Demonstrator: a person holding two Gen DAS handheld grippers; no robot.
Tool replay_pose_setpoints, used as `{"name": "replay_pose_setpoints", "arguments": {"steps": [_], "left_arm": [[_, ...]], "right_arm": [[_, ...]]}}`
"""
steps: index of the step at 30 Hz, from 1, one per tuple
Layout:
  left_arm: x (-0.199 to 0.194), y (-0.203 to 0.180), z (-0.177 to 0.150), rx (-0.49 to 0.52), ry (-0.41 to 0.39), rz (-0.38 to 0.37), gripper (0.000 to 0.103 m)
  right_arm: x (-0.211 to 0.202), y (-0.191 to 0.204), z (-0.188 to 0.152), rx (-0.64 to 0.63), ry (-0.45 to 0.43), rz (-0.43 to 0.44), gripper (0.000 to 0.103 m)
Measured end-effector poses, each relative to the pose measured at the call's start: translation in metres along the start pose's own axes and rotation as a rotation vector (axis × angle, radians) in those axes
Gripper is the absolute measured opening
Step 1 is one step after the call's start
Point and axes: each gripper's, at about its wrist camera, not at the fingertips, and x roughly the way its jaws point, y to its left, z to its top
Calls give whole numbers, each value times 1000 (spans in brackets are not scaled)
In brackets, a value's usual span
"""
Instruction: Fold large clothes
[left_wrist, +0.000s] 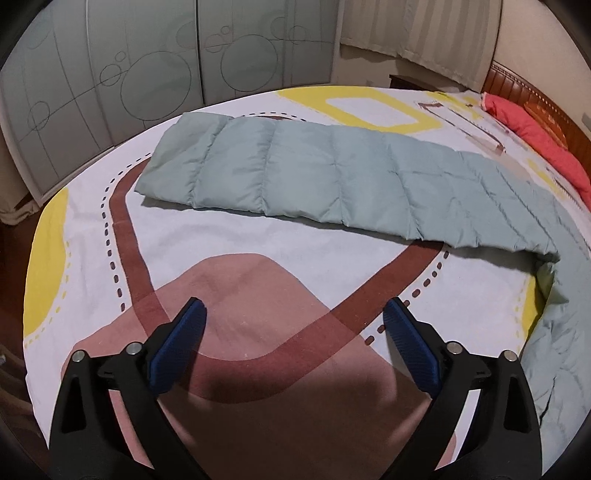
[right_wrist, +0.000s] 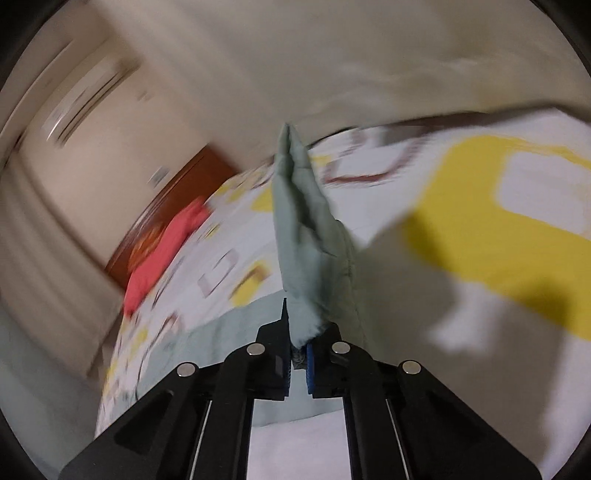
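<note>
The puffy green coat (left_wrist: 295, 173) lies long across the bed (left_wrist: 229, 236), folded once w/ more folds left, right gripper (right_wrist: 297, 354) pinching its end near the bed's right edge, left gripper (left_wrist: 293, 332) wide, holding nothing.

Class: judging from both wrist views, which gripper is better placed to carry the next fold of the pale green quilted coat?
Right: the right gripper is shut on the pale green quilted coat; the left gripper hangs open over the patterned bedspread.
</note>
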Motion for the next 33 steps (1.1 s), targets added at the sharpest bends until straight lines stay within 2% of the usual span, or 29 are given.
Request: {"name": "replay_pose_setpoints", "arguments": {"steps": [4,11,18,26,30,33], "left_arm": [[1,1,-2,1,-4,-8,99],[2,0,-5,3,-11,-12,100],[1,0,-5,1,-12,-13,101],[2,-1,-5,7,-13,-5,101],[3,-1,-5,11,-14,0,101],[4,-2,-4,12,-13,0,101]], "right_arm": [[12,73,-27,-174,62,71,5],[47,184,-86,-373,194,213,5],[70,263,-154,-546,324,319,5],[84,315,-222,-719,480,369,5],[95,323,-255,-809,586,363,5],[97,326,-271,-863,630,346,12]]}}
